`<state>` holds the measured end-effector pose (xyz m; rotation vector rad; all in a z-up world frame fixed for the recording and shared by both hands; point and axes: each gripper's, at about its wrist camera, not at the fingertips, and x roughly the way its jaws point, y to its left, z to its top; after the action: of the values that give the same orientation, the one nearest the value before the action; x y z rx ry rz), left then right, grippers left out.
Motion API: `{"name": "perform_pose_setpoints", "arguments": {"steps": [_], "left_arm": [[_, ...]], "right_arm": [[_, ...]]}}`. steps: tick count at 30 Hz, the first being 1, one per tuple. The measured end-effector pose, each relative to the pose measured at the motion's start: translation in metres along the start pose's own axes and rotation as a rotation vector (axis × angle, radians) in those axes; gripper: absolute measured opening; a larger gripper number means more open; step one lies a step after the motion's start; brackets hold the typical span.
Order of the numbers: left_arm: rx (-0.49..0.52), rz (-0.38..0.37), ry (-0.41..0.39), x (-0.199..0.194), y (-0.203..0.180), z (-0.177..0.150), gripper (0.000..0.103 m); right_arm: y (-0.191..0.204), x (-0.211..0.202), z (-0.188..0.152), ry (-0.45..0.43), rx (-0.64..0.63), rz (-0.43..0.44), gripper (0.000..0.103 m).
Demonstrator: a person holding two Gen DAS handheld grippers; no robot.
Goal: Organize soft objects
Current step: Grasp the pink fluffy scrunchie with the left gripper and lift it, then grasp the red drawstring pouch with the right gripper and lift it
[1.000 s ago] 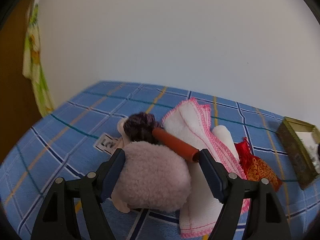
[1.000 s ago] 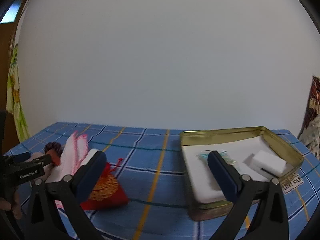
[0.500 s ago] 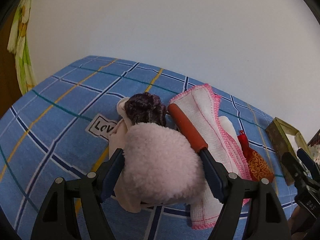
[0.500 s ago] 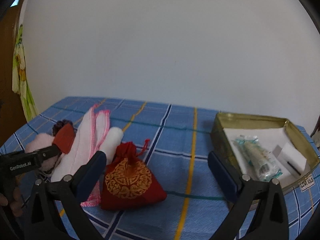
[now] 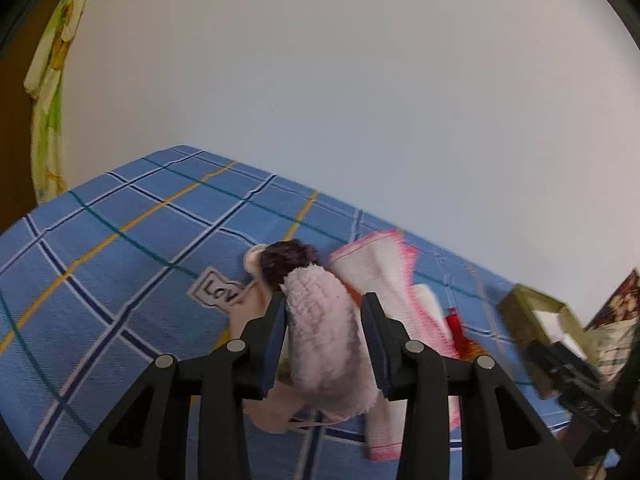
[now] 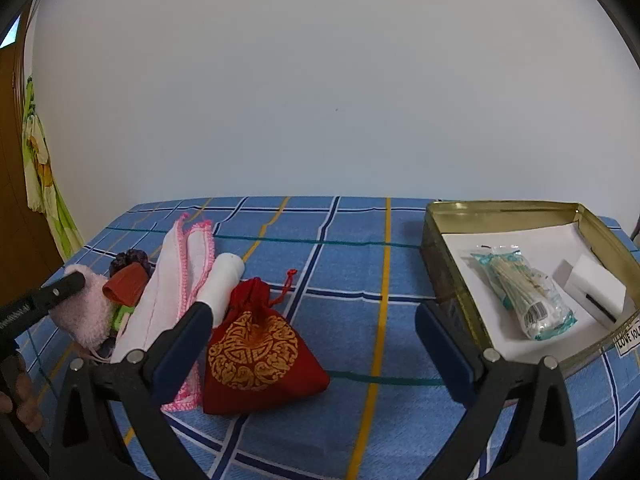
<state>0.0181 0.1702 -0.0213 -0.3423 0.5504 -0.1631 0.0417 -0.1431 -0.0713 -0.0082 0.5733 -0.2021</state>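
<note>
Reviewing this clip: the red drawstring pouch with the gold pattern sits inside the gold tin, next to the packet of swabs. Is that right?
Not quite. The red drawstring pouch lies on the blue checked tablecloth, outside the gold tin and to its left, beside the pink-edged cloth. The tin holds the packet of swabs and a white block. The right wrist view shows this.

Fluffy pink plush toy [image 5: 328, 344], shiny metal tin [image 6: 504, 210]

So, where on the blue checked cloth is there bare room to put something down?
The widest bare patch lies between the red drawstring pouch and the gold metal tin. Another lies left of the fluffy pink plush toy. It is crowded where the toy, the pink-edged white towel, the white roll and the pouch lie.
</note>
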Motion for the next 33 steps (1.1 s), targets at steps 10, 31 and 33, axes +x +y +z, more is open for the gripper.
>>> {"name": "perform_pose_setpoints", "arguments": {"steps": [10, 31, 33], "left_arm": [[0.046, 0.032, 0.108, 0.019, -0.006, -0.009, 0.040], [-0.168, -0.062, -0.202, -0.033, 0.029, 0.005, 0.020], [-0.132, -0.036, -0.209, -0.034, 0.023, 0.005, 0.020]], "right_arm": [[0.006, -0.001, -0.001, 0.005, -0.023, 0.000, 0.103], [0.029, 0.049, -0.005, 0.242, -0.090, 0.135, 0.079], [0.034, 0.066, -0.008, 0.315, -0.097, 0.142, 0.075]]}}
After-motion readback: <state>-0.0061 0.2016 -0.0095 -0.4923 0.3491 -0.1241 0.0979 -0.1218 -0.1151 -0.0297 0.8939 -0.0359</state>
